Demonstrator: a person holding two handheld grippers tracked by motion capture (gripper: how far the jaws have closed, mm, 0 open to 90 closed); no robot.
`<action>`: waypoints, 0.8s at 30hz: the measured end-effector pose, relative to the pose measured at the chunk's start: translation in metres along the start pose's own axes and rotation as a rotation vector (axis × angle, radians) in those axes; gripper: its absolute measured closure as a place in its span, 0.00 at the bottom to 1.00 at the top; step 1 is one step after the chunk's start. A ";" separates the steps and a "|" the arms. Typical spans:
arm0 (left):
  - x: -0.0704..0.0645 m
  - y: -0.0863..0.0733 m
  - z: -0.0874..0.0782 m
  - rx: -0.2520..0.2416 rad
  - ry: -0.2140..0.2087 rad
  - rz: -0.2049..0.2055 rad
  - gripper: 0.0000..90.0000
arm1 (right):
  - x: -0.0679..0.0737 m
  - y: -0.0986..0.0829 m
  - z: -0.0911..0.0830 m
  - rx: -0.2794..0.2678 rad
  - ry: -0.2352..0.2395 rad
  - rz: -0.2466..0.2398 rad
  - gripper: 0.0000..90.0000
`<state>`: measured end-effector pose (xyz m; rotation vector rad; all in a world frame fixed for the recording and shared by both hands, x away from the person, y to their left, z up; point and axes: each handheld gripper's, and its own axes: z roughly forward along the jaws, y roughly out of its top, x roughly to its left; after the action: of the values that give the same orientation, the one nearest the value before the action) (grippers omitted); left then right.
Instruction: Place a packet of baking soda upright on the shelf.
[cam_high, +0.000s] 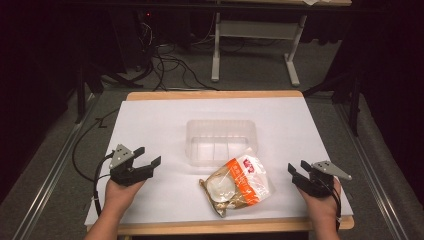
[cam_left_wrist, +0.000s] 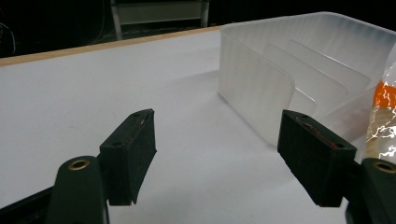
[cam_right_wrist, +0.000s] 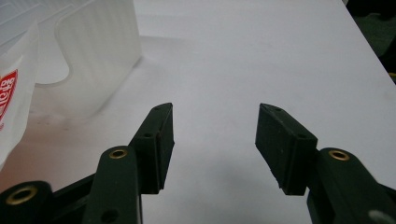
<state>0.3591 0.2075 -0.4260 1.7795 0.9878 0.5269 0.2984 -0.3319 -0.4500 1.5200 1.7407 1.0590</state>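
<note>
Two hands are coming in from the near edge of the table, each one holding a black two-jaw gripper. From the centre of the white table top (cam_high: 165, 120), the left gripper (cam_high: 150, 156) is sitting at about eight o'clock and the right gripper (cam_high: 297, 166) at about four o'clock, well apart from each other. Both are hovering just over the white surface with jaws standing wide apart and nothing between them; the left gripper view and the right gripper view are each showing bare white surface in the gap.

Between the two grippers, at roughly six o'clock from the table centre, a clear plastic bag (cam_high: 239, 184) with an orange and red printed label is lying flat, with pale rounded contents showing through. Its far end is resting against, or slightly overlapping, the near wall of a translucent plastic container (cam_high: 222, 129), which is sitting at the table centre. Low dividers are showing inside the container in the left gripper view, where its corner (cam_left_wrist: 254, 88) is standing at one o'clock from the jaws.

Beyond the table, cables and the legs of a pale frame are lying on the dark floor.
</note>
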 end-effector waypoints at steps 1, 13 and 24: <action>0.000 0.000 0.000 0.000 0.000 0.000 0.31 | 0.000 0.000 0.000 0.000 0.000 0.000 0.53; 0.000 0.000 0.002 0.020 -0.003 0.014 0.31 | -0.003 -0.001 -0.001 0.011 0.004 0.020 0.50; -0.003 -0.001 0.005 0.041 -0.011 0.036 0.31 | 0.000 -0.001 -0.004 0.002 0.006 0.006 0.42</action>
<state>0.3604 0.2024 -0.4286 1.8373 0.9664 0.5223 0.2948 -0.3321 -0.4488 1.5259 1.7424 1.0659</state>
